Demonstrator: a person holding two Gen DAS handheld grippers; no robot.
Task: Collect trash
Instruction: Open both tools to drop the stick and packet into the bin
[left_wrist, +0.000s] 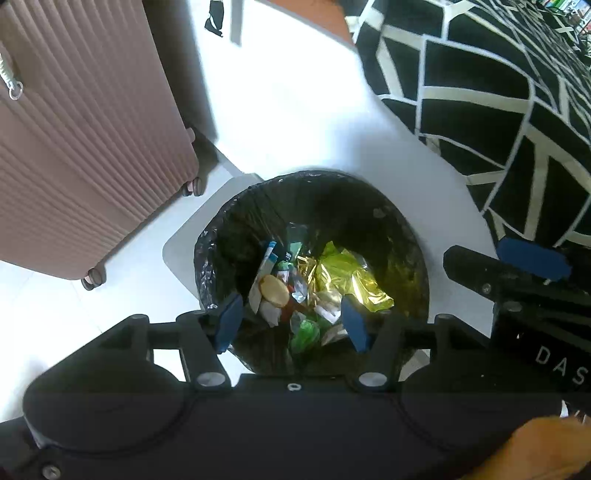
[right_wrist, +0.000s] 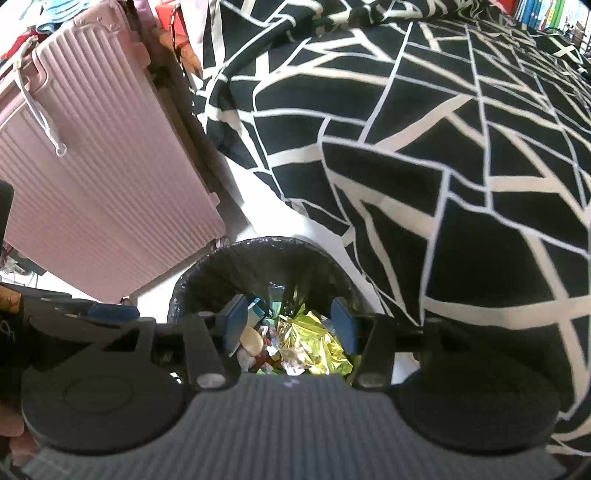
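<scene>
A bin lined with a black bag (left_wrist: 258, 192) stands on the white floor, and its rim (right_wrist: 266, 245) shows in the right wrist view too. Inside lie several wrappers: a yellow-gold foil wrapper (left_wrist: 351, 277), a white and blue carton (left_wrist: 264, 273), a round tan lid (left_wrist: 275, 291) and green plastic (left_wrist: 304, 332). My left gripper (left_wrist: 293, 321) hangs open over the bin mouth, nothing between its blue pads. My right gripper (right_wrist: 291, 325) is also open above the bin, empty, with the foil wrapper (right_wrist: 314, 347) below it. The right gripper's body (left_wrist: 517, 280) shows at the right of the left wrist view.
A pink ribbed suitcase (left_wrist: 85, 140) on wheels stands left of the bin. A bed with a black and white patterned cover (right_wrist: 443, 166) rises to the right. White floor (left_wrist: 288, 96) runs between them, and a hand (right_wrist: 11, 302) holds the left tool.
</scene>
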